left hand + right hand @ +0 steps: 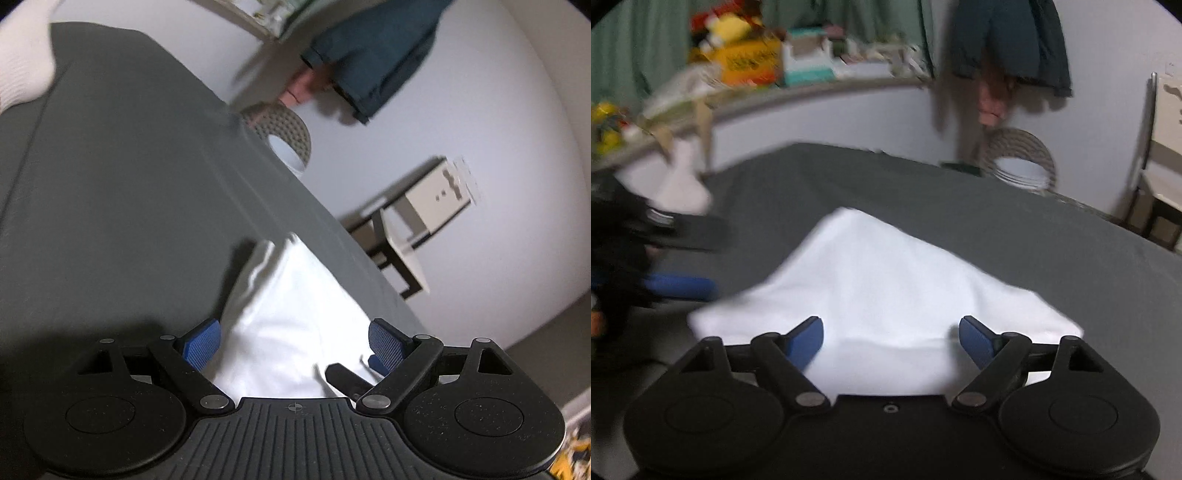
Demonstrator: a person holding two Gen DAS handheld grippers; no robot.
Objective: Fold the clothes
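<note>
Standing wide open, the right hand-held gripper has nothing between its blue pads, and the left hand-held gripper is likewise spread wide with nothing gripped. Directly ahead of both lies the white garment, spread on the dark grey bed cover; its near edge passes under the gap between the fingers of each tool. Whether any pad touches the cloth cannot be told. In the right wrist view the garment rises to a peak beyond the fingers, and the left tool shows as a blurred black shape to the left of it. Farther off, past the far edge of the bed, a woven basket stands against the pale wall. Above it dark blue clothing hangs. A cluttered shelf runs along the wall to the left.
</note>
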